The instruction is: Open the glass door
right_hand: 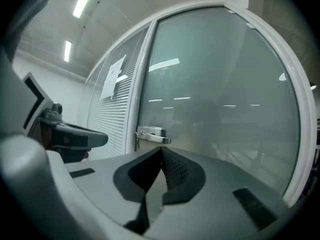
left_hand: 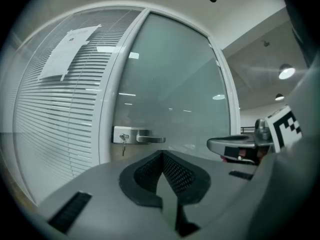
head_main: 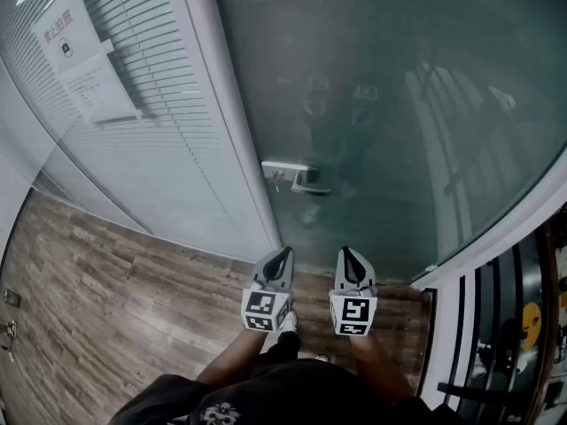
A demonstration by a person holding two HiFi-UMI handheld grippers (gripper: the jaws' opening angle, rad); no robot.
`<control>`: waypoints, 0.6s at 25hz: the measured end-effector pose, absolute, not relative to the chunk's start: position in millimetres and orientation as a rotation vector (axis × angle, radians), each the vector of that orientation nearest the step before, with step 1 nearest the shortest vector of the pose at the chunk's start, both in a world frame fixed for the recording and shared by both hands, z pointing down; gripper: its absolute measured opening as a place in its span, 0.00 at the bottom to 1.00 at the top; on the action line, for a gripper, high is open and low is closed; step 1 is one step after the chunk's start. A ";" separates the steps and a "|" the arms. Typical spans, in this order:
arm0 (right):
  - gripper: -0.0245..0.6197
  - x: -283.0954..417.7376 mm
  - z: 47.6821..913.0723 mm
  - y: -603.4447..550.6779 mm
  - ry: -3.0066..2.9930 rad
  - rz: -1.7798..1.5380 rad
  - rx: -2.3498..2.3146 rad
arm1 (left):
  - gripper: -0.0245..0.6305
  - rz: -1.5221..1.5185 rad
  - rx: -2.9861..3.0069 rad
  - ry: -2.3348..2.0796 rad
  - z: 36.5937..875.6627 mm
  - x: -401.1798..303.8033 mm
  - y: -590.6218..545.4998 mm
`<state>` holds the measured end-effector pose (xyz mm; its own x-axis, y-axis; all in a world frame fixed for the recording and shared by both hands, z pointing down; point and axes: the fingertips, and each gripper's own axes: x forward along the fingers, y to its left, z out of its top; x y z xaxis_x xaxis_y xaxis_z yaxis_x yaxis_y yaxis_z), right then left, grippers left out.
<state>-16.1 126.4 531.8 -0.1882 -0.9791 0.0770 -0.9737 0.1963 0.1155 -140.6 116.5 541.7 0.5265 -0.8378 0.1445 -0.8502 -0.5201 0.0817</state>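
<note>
A frosted glass door point(head_main: 390, 104) stands shut in front of me, in a white frame. On its left edge sits a metal lock plate with a lever handle point(head_main: 297, 177) pointing right and a key hanging below it; the handle point(left_hand: 142, 138) shows in the left gripper view and the handle point(right_hand: 152, 135) in the right gripper view too. My left gripper point(head_main: 283, 253) and right gripper point(head_main: 345, 252) are held side by side, level, some way short of the door and below the handle. Both are shut with nothing between the jaws.
Left of the door is a glass wall with white blinds point(head_main: 151, 122) and paper notices point(head_main: 84, 60). A white door post point(head_main: 235, 122) separates them. Wood-look floor point(head_main: 115, 299) lies at the left. A dark railing point(head_main: 505, 326) runs at the right.
</note>
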 end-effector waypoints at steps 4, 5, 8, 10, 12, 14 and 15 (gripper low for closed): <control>0.07 -26.8 533.1 77.6 -2.308 -0.019 1.872 | 0.05 0.100 2.681 -1.475 543.3 -151.0 68.8; 0.07 -32.3 532.8 66.7 -2.315 -0.014 1.856 | 0.05 0.110 2.690 -1.473 543.5 -155.3 58.2; 0.07 -50.3 527.9 38.0 -2.367 -0.044 1.740 | 0.05 0.126 2.702 -1.470 542.3 -167.3 26.9; 0.07 -57.1 525.8 22.1 -2.380 -0.083 1.633 | 0.05 0.128 2.705 -1.455 544.2 -170.0 8.9; 0.11 -63.3 524.2 7.9 -2.359 -0.120 1.524 | 0.05 0.137 2.712 -1.431 548.6 -171.1 -5.5; 0.22 -72.9 523.1 -3.9 -2.302 -0.173 1.393 | 0.05 0.150 2.725 -1.400 552.8 -171.8 -17.0; 0.25 -77.9 521.7 -9.3 -2.262 -0.213 1.328 | 0.05 0.154 2.734 -1.382 554.5 -172.0 -21.8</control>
